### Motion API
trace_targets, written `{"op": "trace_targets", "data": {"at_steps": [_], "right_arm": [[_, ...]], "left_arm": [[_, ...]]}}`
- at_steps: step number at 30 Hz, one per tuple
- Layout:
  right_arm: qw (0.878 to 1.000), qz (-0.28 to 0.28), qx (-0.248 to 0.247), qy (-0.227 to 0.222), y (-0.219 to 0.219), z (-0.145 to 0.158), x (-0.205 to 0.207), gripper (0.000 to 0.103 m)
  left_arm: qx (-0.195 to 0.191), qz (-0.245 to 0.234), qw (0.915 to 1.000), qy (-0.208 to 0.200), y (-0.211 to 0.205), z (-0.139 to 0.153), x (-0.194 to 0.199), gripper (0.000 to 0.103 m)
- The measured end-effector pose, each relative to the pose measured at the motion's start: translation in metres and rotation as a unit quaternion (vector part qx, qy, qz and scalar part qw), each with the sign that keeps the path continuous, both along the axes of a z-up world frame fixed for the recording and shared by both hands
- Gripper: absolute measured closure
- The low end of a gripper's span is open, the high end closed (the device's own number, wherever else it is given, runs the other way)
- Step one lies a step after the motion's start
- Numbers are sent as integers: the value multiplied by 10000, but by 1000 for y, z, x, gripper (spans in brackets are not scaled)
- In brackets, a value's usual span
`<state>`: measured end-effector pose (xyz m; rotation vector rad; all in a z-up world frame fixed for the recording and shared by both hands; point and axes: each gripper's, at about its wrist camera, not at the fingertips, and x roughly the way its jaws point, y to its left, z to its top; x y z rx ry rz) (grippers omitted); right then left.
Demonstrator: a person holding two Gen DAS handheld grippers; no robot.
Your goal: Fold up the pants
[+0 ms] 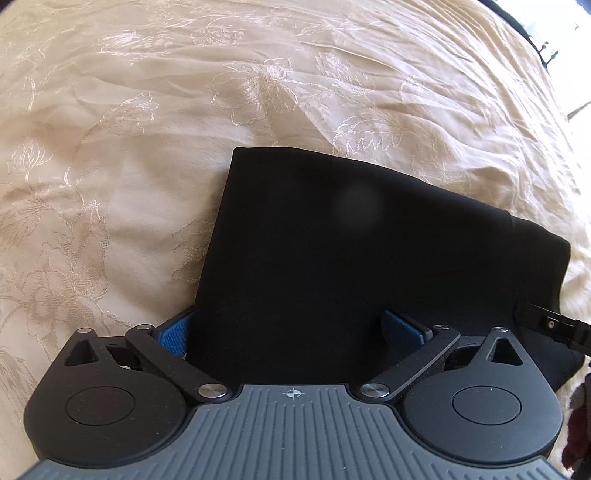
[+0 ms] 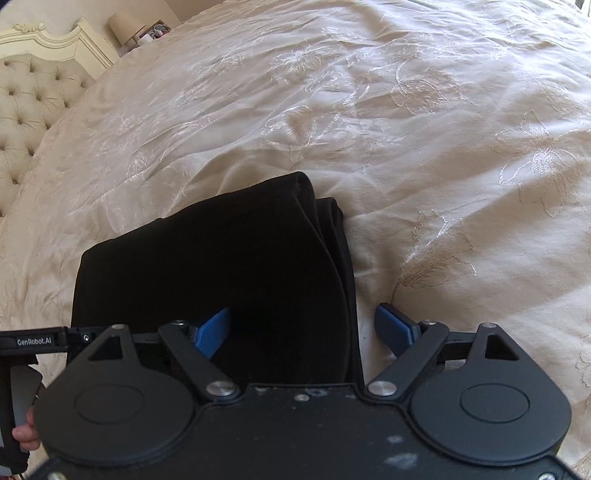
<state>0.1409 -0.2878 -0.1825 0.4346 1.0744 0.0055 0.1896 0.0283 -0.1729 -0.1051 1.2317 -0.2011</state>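
Note:
Black pants (image 1: 332, 240) lie folded into a compact stack on a cream embroidered bedspread (image 1: 147, 110). In the right wrist view the pants (image 2: 221, 266) show layered folded edges on their right side. My left gripper (image 1: 291, 328) is open, its blue pads straddling the near left part of the pants. My right gripper (image 2: 303, 328) is open, one blue pad over the cloth and the other beside its right edge on the bedspread (image 2: 443, 147). Neither gripper pinches the cloth. The right gripper's tip shows at the right edge of the left wrist view (image 1: 554, 325).
A tufted cream headboard (image 2: 29, 110) stands at the far left. A lamp (image 2: 125, 22) stands behind it on a bedside surface. The left gripper's body (image 2: 33, 341) sits close at the left. Wrinkled bedspread stretches all around the pants.

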Motion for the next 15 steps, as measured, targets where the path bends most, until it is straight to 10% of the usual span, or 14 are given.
{"op": "trace_targets", "data": {"at_steps": [6,12,15], "right_arm": [[9995,76,264,154,-8,0,5,8],[9995,34,321,51,-12,21,-4,67],[9988,-178,463,-59,-10,33,-13,78]], "left_arm": [[85,35,10000,-2,-5,3,-4,2],[393,-26,9989,-270,-11,26,-12,77],[445,-60,9983,-370,-11,39,-21,87]]}}
